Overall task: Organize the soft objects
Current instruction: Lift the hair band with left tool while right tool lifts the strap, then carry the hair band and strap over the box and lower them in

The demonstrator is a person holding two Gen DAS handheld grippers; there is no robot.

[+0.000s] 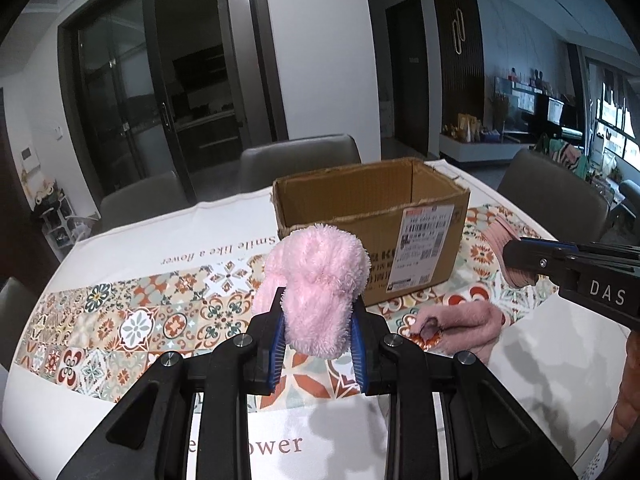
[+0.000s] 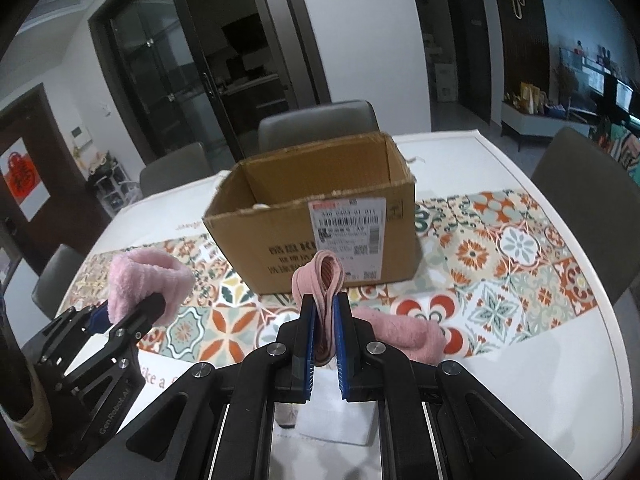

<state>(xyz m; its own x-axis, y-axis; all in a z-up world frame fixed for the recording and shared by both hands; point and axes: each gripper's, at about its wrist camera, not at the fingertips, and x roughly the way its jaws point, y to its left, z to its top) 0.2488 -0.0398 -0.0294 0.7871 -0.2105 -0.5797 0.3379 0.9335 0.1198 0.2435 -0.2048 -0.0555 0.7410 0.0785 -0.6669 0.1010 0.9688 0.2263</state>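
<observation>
My left gripper (image 1: 318, 314) is shut on a fluffy light pink sock (image 1: 316, 280), held above the table in front of the open cardboard box (image 1: 372, 200). The same fluffy sock (image 2: 148, 284) shows in the right wrist view at the left, in the left gripper (image 2: 132, 312). My right gripper (image 2: 324, 320) is shut on a thin dusty pink sock (image 2: 326, 284), which hangs folded between the blue pads. In the left wrist view the right gripper (image 1: 516, 264) reaches in from the right with that thin sock (image 1: 500, 236). Another pink sock (image 1: 464, 322) (image 2: 404, 334) lies on the tablecloth near the box.
The box (image 2: 320, 220) stands mid-table on a patterned tablecloth (image 1: 140, 320), with something pale inside it. Grey chairs (image 1: 300, 160) ring the table. A white sheet (image 2: 340, 416) lies at the near edge under the right gripper.
</observation>
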